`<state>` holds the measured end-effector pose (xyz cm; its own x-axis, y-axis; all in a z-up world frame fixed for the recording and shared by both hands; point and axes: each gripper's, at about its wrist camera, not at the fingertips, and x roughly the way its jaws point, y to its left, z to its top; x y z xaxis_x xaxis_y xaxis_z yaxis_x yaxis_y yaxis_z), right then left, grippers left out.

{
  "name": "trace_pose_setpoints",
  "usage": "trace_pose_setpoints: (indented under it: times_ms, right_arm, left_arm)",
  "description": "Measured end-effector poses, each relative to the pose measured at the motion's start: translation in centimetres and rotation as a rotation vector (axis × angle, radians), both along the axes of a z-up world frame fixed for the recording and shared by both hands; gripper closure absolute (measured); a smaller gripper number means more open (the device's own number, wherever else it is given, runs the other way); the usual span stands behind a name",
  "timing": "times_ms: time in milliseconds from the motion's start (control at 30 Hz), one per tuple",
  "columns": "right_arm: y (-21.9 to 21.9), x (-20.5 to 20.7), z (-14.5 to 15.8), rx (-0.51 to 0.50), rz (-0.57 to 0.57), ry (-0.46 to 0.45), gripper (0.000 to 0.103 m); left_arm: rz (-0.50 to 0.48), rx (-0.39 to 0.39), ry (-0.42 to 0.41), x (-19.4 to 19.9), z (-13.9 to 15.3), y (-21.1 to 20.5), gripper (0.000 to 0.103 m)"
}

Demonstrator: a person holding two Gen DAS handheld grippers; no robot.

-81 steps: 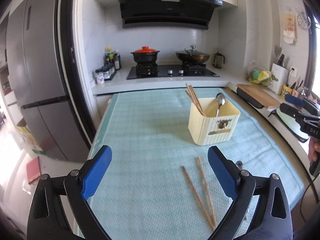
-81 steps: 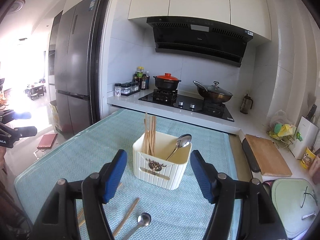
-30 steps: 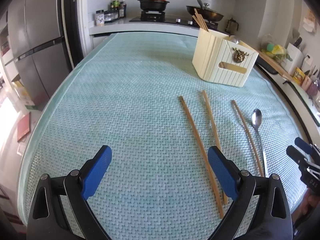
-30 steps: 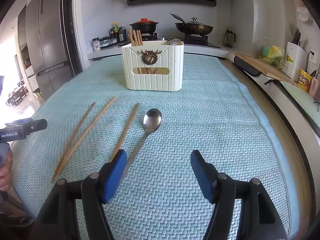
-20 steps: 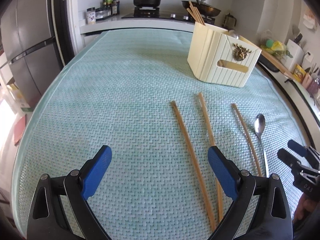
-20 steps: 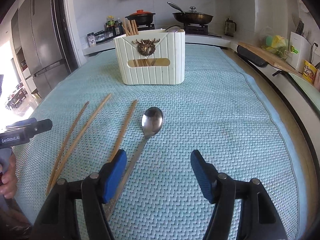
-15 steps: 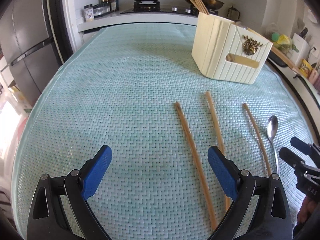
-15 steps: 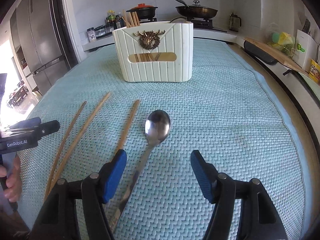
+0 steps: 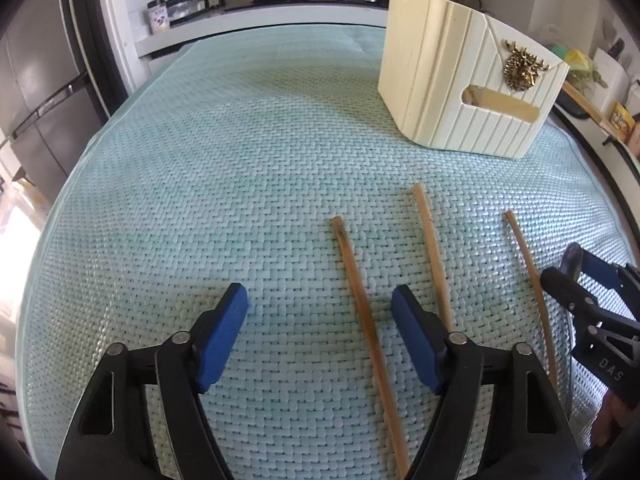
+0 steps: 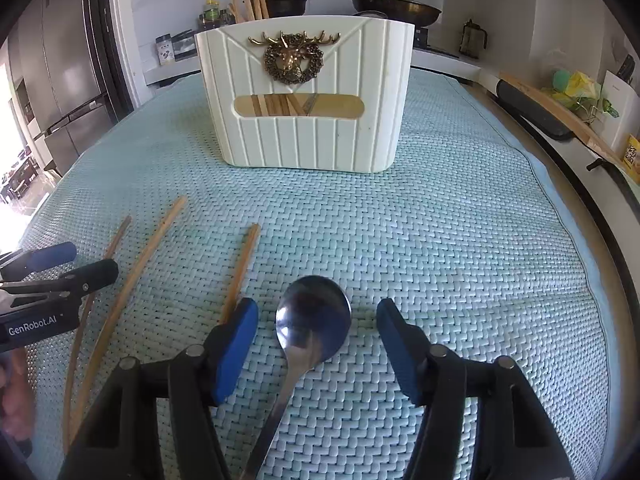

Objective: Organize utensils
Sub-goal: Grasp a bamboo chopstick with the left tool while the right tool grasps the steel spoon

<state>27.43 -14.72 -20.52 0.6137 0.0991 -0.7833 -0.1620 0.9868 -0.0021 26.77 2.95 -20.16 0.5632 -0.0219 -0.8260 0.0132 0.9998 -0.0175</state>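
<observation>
Two grippers are low over the bench, and both have their jaws spread wide with nothing in them. Closest in, the right gripper (image 10: 316, 320) straddles the spoon (image 10: 312, 320), bowl lying between the blue pads, handle running back under the tool. Over on the other side, the left gripper (image 9: 320, 312) hangs above the woven teal mat (image 9: 240, 160), with the nearest chopstick (image 9: 362, 304) passing between its pads, closer to the right one. A second chopstick (image 9: 430, 252) lies just beside that pad, and a third chopstick (image 9: 528, 272) sits further right, close to the right tool. Looks like the pick-up step: the spoon seems lined up for a grab. Next move, I'd say, calls for dropping those pads to the mat and closing on the thin neck without skidding it. Further back stands the cream utensil holder (image 10: 308, 104), chopsticks already poking out of it, the likely drop-off. Beyond that, the stove with its pots.
</observation>
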Motion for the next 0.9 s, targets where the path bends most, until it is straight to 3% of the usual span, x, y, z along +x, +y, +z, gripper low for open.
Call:
trace_pose_setpoints:
  times_ms: [167,233,267,467,667,700,733,767,900]
  right_arm:
    - [-0.6,0.2,0.2,0.017,-0.016,-0.006,0.068]
    - [-0.9,0.3,0.2,0.035,-0.018,-0.005,0.068]
    - [-1.0,0.2,0.3,0.043,-0.02,-0.005,0.068]
    - [-2.4,-0.1,0.7,0.079,-0.027,-0.026,0.068]
    - [-3.5,-1.2,2.2,0.116,-0.026,-0.079,0.075]
    - [-3.5,-1.2,2.3,0.11,-0.018,-0.078,0.078]
    - [-3.4,-1.1,2.3,0.109,-0.008,-0.074,0.09]
    - [-3.5,-1.1,2.3,0.104,-0.004,-0.069,0.092]
    - [-4.2,-1.3,2.5,0.099,-0.018,-0.054,0.092]
  left_arm:
    - [-0.045,0.005,-0.001,0.5,0.3,-1.3,0.066]
    - [-0.049,-0.022,0.005,0.4,0.4,-1.4,0.089]
    - [-0.047,-0.036,0.007,0.4,0.4,-1.3,0.093]
    - [-0.019,-0.111,0.006,0.3,0.6,-0.1,0.099]
    - [0.0,-0.145,-0.044,-1.0,2.3,1.0,0.099]
    - [0.002,-0.147,-0.053,-1.2,2.6,1.1,0.099]
    - [0.003,-0.15,-0.057,-1.3,2.9,1.2,0.099]
    - [0.002,-0.156,-0.058,-1.4,3.1,1.4,0.099]
    - [0.009,-0.162,-0.071,-1.6,3.6,2.0,0.099]
